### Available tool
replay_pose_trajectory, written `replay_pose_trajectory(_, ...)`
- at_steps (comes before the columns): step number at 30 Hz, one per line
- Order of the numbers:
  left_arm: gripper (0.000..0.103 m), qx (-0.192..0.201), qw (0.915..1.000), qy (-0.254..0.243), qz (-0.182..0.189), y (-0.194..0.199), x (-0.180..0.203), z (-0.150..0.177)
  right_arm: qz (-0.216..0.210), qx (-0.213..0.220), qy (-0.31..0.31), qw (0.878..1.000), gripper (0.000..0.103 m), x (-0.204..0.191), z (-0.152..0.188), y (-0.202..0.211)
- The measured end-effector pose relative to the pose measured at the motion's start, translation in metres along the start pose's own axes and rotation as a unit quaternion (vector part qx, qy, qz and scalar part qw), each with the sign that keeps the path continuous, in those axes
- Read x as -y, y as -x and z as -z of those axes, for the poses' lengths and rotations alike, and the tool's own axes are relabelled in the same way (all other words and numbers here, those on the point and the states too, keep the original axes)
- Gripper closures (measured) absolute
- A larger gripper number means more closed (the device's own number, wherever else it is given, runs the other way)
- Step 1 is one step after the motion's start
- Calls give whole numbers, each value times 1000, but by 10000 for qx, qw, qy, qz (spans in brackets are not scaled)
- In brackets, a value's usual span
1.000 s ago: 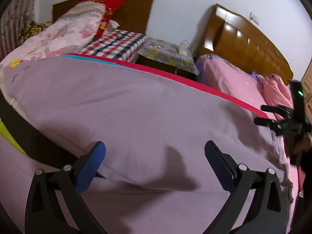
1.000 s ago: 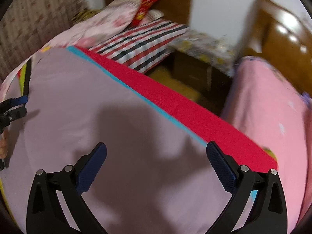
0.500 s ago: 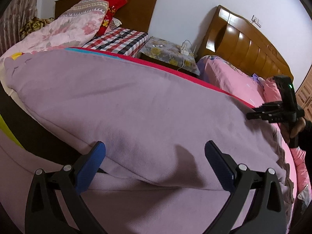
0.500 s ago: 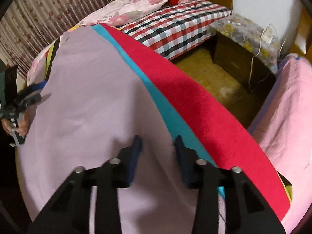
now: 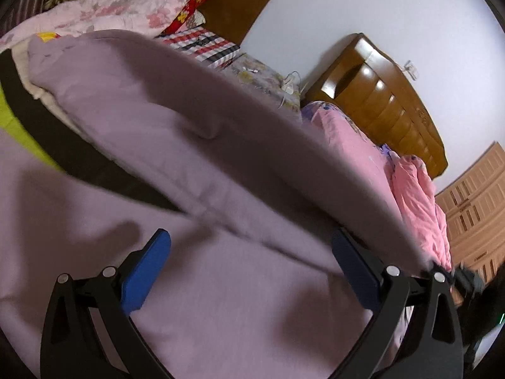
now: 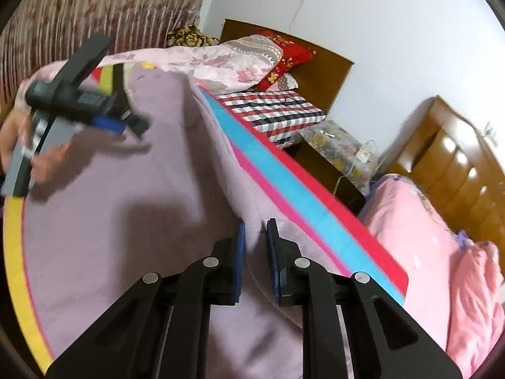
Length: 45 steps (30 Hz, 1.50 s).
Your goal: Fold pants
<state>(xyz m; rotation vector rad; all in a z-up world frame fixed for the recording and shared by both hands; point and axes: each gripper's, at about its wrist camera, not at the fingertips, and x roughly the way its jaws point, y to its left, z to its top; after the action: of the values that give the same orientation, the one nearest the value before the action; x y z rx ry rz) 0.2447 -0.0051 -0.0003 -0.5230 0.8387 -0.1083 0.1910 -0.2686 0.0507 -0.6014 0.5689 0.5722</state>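
Note:
Mauve pants [image 6: 126,221] lie spread wide on a striped mat. My right gripper [image 6: 255,230] is closing its jaws on the pants' far edge. A raised ridge of the fabric runs between the blue pads, which pinch it. In the left wrist view that edge rises as a long lifted fold [image 5: 189,120] over the flat layer of the pants [image 5: 221,300]. My left gripper [image 5: 249,237] hangs wide open above the flat layer, with nothing between its fingers. It also shows in the right wrist view as the left gripper [image 6: 135,124], held by a hand [image 6: 19,148].
The mat's red and blue bands [image 6: 284,183] run beside the pants, with a yellow band [image 6: 15,252] at the near left. A bed with a pink quilt [image 6: 410,237] and wooden headboard [image 6: 457,164] stands at right. A nightstand [image 6: 331,158] and checked bedding [image 6: 271,110] lie beyond.
The right gripper's jaws went from wide open to pinched on the pants' edge, and it swung over and lifted that edge. The left gripper moved sideways and stayed open.

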Motion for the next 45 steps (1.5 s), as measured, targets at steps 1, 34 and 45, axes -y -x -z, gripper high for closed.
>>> replay_pose_trajectory(1, 2, -31, 10000, -55, 11, 6, -1, 9, 204, 9, 110, 9997, 101, -21, 9, 8)
replay_pose_trajectory(34, 97, -350, 9817, 804, 1688, -55, 5, 16, -894, 3, -4060, 9095, 12, -52, 64, 5)
replay_pose_trajectory(45, 97, -86, 9793, 442, 1975, -3, 14, 40, -1469, 433, -6295, 7618, 25, -13, 90, -37)
